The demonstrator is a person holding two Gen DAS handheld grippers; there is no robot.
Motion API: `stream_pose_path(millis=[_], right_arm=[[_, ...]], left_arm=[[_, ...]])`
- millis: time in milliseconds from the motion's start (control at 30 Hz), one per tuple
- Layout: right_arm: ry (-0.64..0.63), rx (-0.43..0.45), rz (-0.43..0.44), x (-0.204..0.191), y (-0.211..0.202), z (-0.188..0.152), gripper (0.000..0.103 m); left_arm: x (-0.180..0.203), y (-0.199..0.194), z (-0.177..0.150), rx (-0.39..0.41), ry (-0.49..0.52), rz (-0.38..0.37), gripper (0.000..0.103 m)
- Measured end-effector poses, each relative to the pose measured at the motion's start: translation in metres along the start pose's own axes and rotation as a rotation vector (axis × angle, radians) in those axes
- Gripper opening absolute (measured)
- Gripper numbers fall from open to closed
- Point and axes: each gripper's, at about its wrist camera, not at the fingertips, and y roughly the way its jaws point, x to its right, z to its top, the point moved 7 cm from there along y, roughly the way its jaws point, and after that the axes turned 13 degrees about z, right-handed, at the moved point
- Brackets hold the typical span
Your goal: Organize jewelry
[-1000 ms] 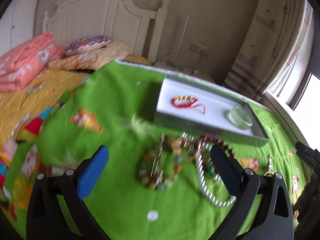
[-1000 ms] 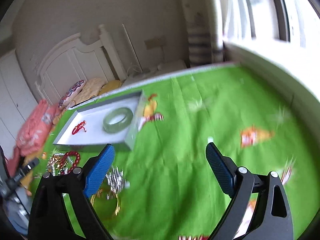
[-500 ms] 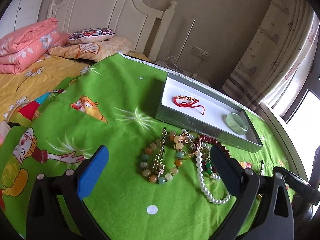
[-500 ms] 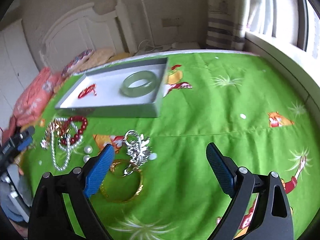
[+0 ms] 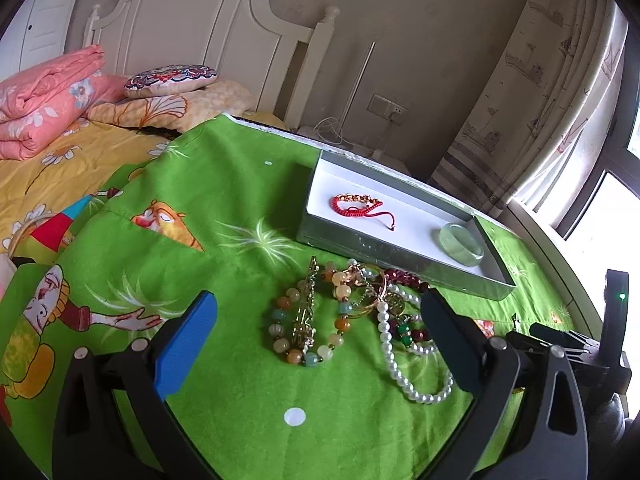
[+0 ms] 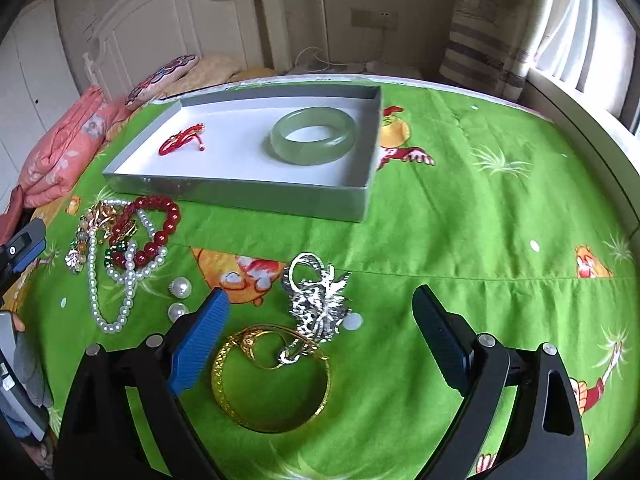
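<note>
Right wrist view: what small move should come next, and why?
Probably lower the open right hand-held gripper onto the gold bangle lying between its fingers. The tray already holds the jade bangle and red bracelet.

Ahead of your right claw (image 6: 320, 328) lie a shiny gold metal bangle (image 6: 272, 380) and glittering silver brooch (image 6: 318, 304); beyond, a glossy jade bangle (image 6: 313, 141) in a matt-lined grey box (image 6: 280, 196), on soft green cloth (image 6: 460, 220).

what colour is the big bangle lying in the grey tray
Pale, milky jade green. The bangle shows best in the right wrist view, lying flat in the tray.
</note>
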Motion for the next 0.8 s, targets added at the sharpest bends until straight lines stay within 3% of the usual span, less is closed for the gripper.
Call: stream_pose_path(millis=[67,133,200,233,267,500,600,800], right_arm=[[-0.006,-0.007,0.011,-0.001,0.002,0.000,0.083],[-0.009,-0.019,0.019,-0.001,0.005,-0.002,0.064],[-0.022,-0.013,0.008,-0.001,0.004,-0.002,0.055],[-0.032,-0.008,0.009,-0.001,0.003,-0.001,0.038],[-0.039,-0.002,0.013,-0.001,0.002,-0.002,0.033],[0.005,0.105,0.088,0.006,-0.020,0.001,0.033],[0.044,0.164,0.127,0.013,-0.032,0.004,0.033],[0.050,0.164,0.184,0.011,-0.037,0.002,0.033]], left_arm=[[0.000,-0.001,0.000,0.001,0.004,-0.001,0.101],[0.002,-0.003,0.000,0.003,0.012,-0.012,0.101],[0.005,-0.004,-0.001,0.000,0.027,-0.030,0.101],[0.009,-0.005,-0.003,-0.001,0.045,-0.045,0.101],[0.012,-0.007,-0.003,0.003,0.057,-0.051,0.101],[0.037,-0.011,-0.014,-0.028,0.170,-0.101,0.100],[0.066,-0.020,-0.031,-0.070,0.247,-0.179,0.100],[0.142,-0.034,-0.060,-0.134,0.415,-0.314,0.100]])
